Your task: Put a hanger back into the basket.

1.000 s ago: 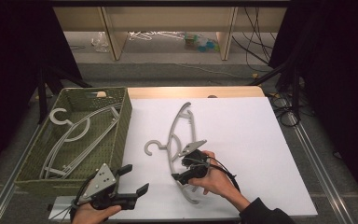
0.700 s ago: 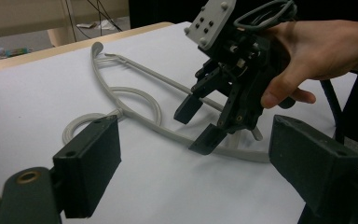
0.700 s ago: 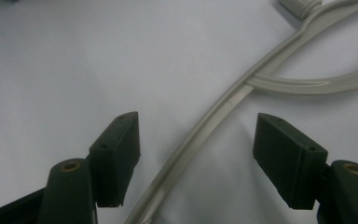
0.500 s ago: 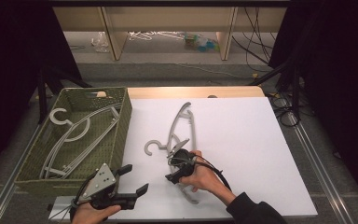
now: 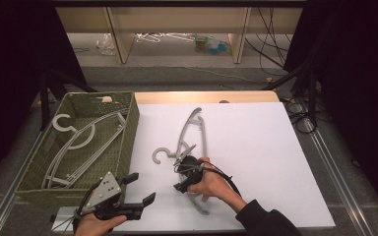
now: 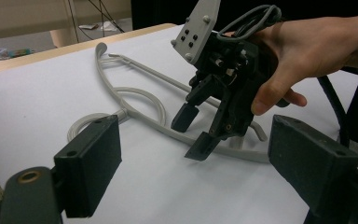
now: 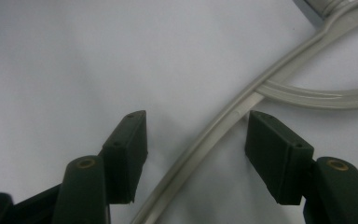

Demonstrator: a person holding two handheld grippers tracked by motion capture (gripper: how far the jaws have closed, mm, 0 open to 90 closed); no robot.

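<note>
A grey plastic hanger [image 5: 189,142] lies flat on the white table sheet [image 5: 256,142], just to the right of the green woven basket [image 5: 128,128], its hook [image 5: 160,155] turned toward the basket. The right gripper [image 5: 183,172] is lowered over the hanger's near arm, on the side away from the basket; its jaws have just been closing, yet they stand apart with the grey arm [image 7: 205,144] running between them and neither pad pressing on it. The left gripper [image 5: 135,194] hovers in front of the basket's near right corner, jaws wide open and holding nothing. Inside the basket lie more grey hangers [image 5: 78,142].
</note>
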